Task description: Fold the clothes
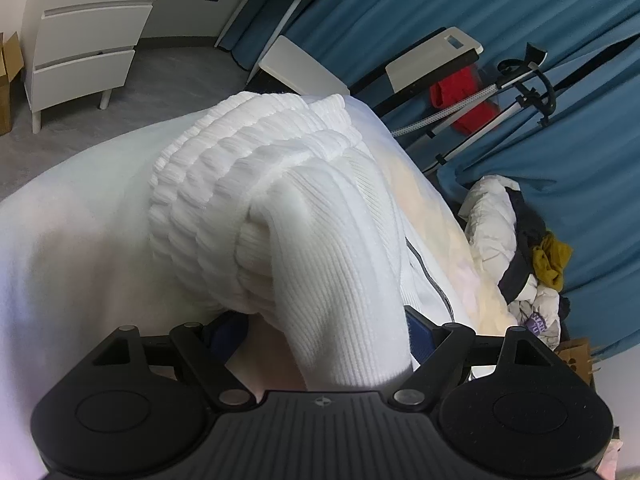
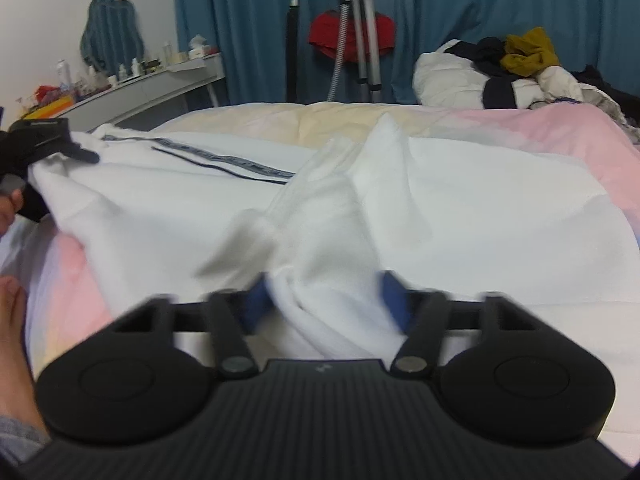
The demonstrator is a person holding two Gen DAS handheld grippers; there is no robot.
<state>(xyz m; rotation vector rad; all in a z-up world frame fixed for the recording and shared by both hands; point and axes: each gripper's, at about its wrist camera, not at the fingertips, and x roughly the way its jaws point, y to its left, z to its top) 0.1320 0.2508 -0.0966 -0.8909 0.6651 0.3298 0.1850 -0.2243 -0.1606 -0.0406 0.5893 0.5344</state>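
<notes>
A white knitted garment [image 1: 280, 208] with a ribbed hem and a dark stripe lies on the bed [image 2: 520, 136]. My left gripper [image 1: 320, 332] is shut on its ribbed edge, which bunches up right in front of the camera and hides the fingertips. My right gripper [image 2: 324, 300] is shut on a bunched fold of the same garment [image 2: 440, 208] near the bed's front. The left gripper also shows in the right wrist view [image 2: 44, 136], holding the garment's far left corner.
A pile of mixed clothes [image 2: 512, 68] sits at the far right of the bed. A tripod [image 2: 360, 32] and red cloth [image 2: 352, 36] stand by blue curtains. A white desk with bottles [image 2: 140, 80] and drawers [image 1: 84, 56] are beyond.
</notes>
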